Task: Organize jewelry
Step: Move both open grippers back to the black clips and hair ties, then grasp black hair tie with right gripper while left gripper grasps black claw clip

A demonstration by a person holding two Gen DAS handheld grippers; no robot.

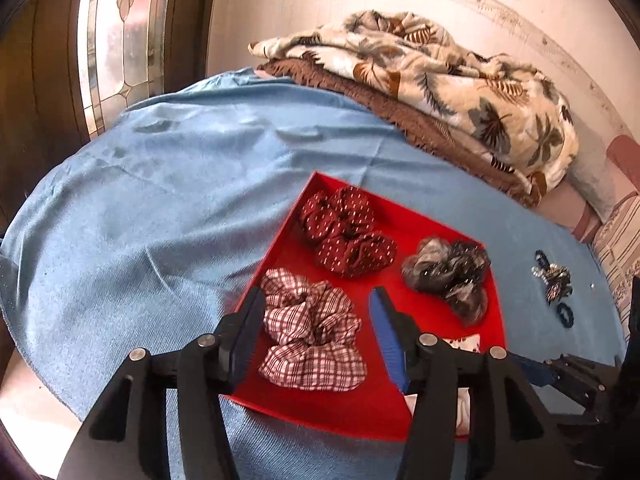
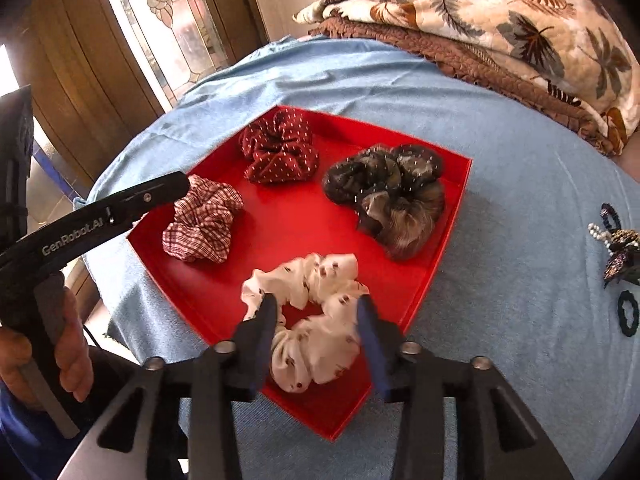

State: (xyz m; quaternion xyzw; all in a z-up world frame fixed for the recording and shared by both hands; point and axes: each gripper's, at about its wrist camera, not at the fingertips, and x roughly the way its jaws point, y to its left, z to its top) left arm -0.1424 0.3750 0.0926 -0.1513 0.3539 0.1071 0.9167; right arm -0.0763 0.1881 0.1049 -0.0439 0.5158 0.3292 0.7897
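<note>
Red tray (image 2: 448, 236) sits on a blue cloth (image 2: 520, 184) spread over the bed, mid-frame in both views. Four scrunchies lie inside it.

Left wrist view: left gripper (image 1: 316, 336) at lower centre, jaws parted about halfway, straddling the red-and-white plaid scrunchie (image 1: 312, 340). Pads stand clear of the fabric; scrunchie rests on the tray floor.

Right wrist view: right gripper (image 2: 320, 344) at lower centre, jaws also partly open, either side of the white printed scrunchie (image 2: 316, 320) near the tray's near corner. Whether the left finger touches the fabric cannot be told.

Maroon dotted scrunchie (image 2: 280, 150) at the tray's far corner; grey-brown scrunchie (image 2: 392, 196) to its right.

Small pile of beaded jewelry and dark hair ties (image 2: 618, 256) on the cloth at right edge, well apart from the tray. Leaf-print blanket (image 2: 500, 20) at upper right.
</note>
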